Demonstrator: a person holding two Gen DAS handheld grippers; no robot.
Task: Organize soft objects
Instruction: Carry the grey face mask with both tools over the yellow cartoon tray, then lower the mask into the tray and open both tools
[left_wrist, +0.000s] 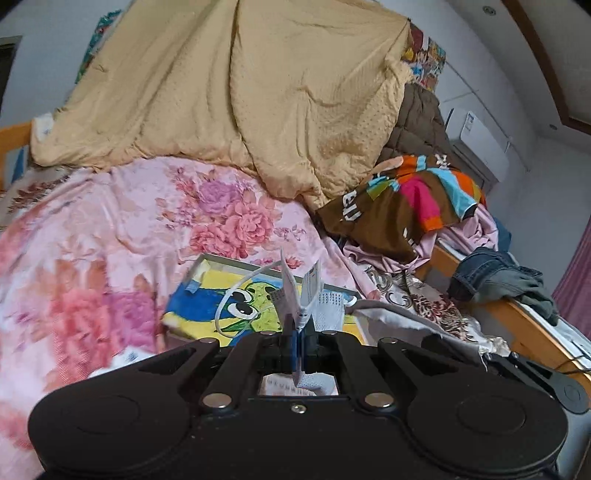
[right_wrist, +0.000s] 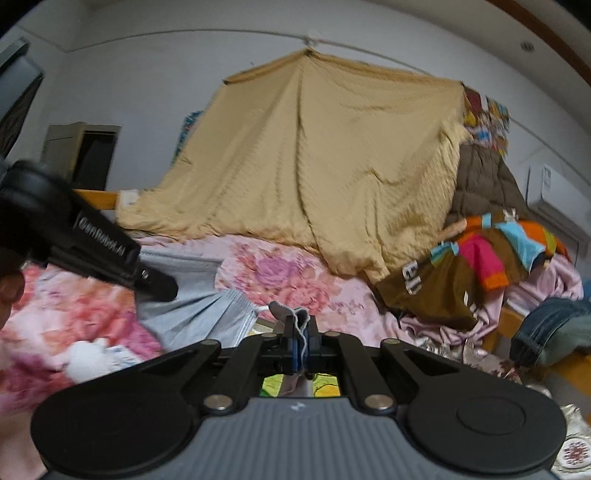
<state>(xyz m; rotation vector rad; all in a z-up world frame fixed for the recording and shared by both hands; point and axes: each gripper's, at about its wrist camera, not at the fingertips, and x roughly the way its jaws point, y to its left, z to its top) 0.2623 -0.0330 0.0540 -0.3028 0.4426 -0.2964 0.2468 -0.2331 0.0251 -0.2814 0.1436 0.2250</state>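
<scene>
Tan quilt hangs slumped over the floral pink bedspread, clothes heaped at its side. Smaller still, a grey face mask stretches between the left gripper and right gripper, both clamped on its edges above the bed. Pulling apart could tear it or slip a pinch.

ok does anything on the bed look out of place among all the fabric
Yes: a framed cartoon picture lies flat on the pink floral bedspread, a hard thing among soft ones. Jeans hang over the wooden bed rail, and the tan quilt is strung up against the wall rather than spread flat.
</scene>
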